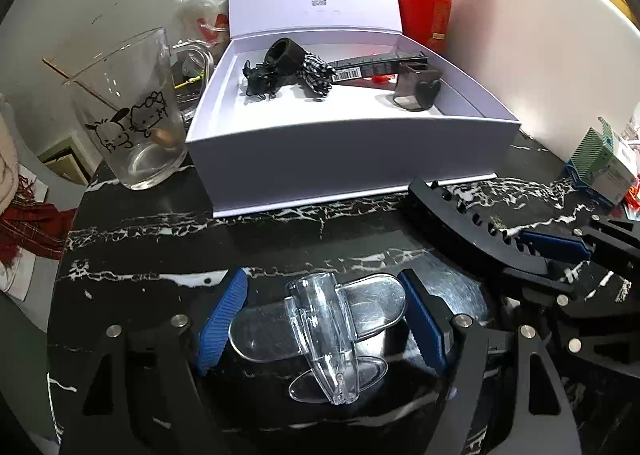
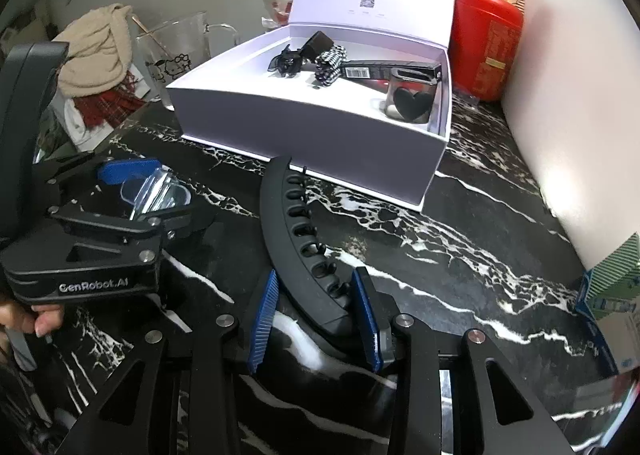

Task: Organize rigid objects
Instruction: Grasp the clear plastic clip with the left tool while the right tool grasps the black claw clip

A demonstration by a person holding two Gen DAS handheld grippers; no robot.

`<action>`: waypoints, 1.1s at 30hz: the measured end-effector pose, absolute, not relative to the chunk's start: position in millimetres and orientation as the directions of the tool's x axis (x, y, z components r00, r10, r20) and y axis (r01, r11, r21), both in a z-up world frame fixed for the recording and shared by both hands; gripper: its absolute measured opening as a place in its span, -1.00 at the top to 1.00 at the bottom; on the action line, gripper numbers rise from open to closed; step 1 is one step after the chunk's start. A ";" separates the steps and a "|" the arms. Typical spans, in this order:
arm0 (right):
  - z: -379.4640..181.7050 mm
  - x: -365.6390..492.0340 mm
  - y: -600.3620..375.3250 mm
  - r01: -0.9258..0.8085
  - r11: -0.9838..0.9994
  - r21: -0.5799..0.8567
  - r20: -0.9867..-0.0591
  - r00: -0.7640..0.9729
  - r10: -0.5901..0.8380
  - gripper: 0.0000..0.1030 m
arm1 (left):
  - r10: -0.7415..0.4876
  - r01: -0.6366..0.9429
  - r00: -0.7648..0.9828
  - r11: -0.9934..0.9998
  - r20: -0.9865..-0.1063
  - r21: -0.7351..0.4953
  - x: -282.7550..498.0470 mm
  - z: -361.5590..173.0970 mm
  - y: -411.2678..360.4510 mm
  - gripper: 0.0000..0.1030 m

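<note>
1. At lower centre of the left wrist view, the left gripper [image 1: 324,331] straddles a clear, hard plastic claw hair clip [image 1: 326,331] lying on the black white-veined marble tabletop [image 1: 280,239]; the right blue ribbed pad [image 1: 424,319] touches the clip's wing edge, while the left pad stands just off it, so the jaws are not yet clamped.
2. At lower centre of the right wrist view, the right gripper [image 2: 316,319] is closed on the near end of a long curved black plastic hair clip with a row of teeth [image 2: 296,231], whose far end points toward the box.
3. Handling, as judged: both clips look light, stiff and smooth. The clear one seems liable to slip or crack under a hard squeeze, so it is best taken across its broad flat wings, not the raised hinge. The black one, held at one end, may swing; a hold nearer mid-length would steady it.
4. In the upper centre, a white rectangular cardboard box with its hinged lid raised [image 1: 352,143] holds a black bow-like clip, a black-and-white checked fabric piece, a dark round band, a flat black barcoded package and a smoky translucent clip bearing a black heart.
5. At left, a clear glass mug printed with cartoon figures [image 1: 128,111] stands just beside the box, apparently empty.
</note>
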State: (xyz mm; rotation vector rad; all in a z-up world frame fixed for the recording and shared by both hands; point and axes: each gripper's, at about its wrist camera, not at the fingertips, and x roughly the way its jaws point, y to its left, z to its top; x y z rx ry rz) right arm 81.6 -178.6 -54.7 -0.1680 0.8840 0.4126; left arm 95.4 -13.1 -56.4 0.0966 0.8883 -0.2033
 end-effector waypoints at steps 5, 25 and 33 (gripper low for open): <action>-55.3 73.3 -183.1 -0.408 0.912 0.034 -0.780 0.560 0.279 0.31 | -0.158 0.218 0.602 0.976 -0.783 -0.029 86.2 -54.1 -11.5 -0.50; -46.2 54.0 -178.0 -0.394 0.919 -0.005 -0.750 0.609 0.258 -0.27 | -0.155 0.202 0.616 0.979 -0.772 -0.034 52.1 -48.6 -1.5 -0.50; -53.1 77.3 -156.3 -0.413 0.911 -0.017 -0.777 0.579 0.248 -0.08 | -0.143 0.185 0.616 0.982 -0.775 -0.035 51.7 -51.6 4.6 -0.49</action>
